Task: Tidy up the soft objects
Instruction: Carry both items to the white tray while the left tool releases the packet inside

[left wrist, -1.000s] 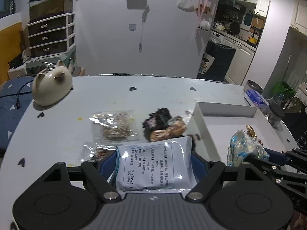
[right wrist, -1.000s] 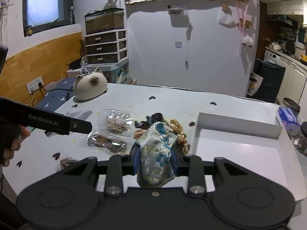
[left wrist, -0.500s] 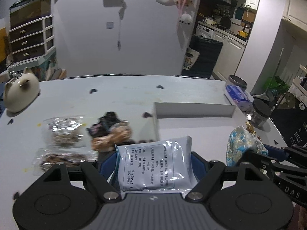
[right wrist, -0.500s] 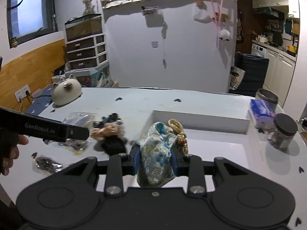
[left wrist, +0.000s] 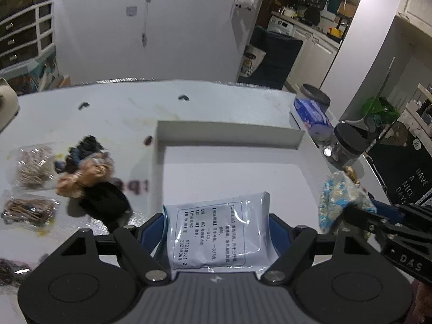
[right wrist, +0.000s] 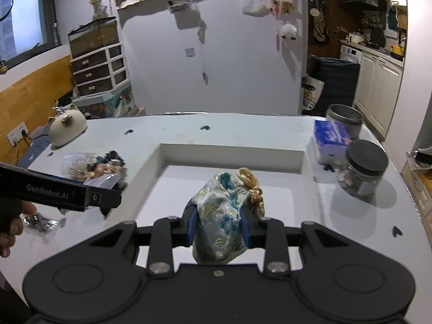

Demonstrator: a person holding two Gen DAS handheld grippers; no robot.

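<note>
Gripping a flat, pale printed packet (left wrist: 217, 233) between its blue pads, the left gripper (left wrist: 217, 230) sits at the bottom of its own wrist view, its jaws set wide and clenched on the packet's two side edges; the packet hangs over the near left part of the white tray (left wrist: 229, 135). In the right wrist view the right gripper (right wrist: 217, 228) is clamped narrowly on a blue-and-gold brocade pouch (right wrist: 220, 216), whose tan knotted cord (right wrist: 252, 183) rises at its upper right; the pouch is held above the tray's floor near the middle of the tray (right wrist: 232, 152). The same pouch (left wrist: 338, 197) and the right gripper's black linkage appear at the right edge of the left wrist view.

To the left of the tray, on the white table (left wrist: 121, 110), lie the remaining soft items: a black fabric piece (left wrist: 104, 202), a peach-coloured scrunchie (left wrist: 83, 174), a dark blurred bundle (left wrist: 83, 148) beyond it, and two clear bags (left wrist: 33, 163) (left wrist: 28, 210) with brownish contents. Part of a hand (right wrist: 10, 226) shows at the left edge of the right wrist view.

Farther off, right of the tray, stand a black-lidded jar (right wrist: 363, 171), a blue tissue pack (right wrist: 330, 141) and a metal tin (right wrist: 344, 120). A cat-shaped ceramic figure (right wrist: 67, 128) rests at the table's far left corner.
</note>
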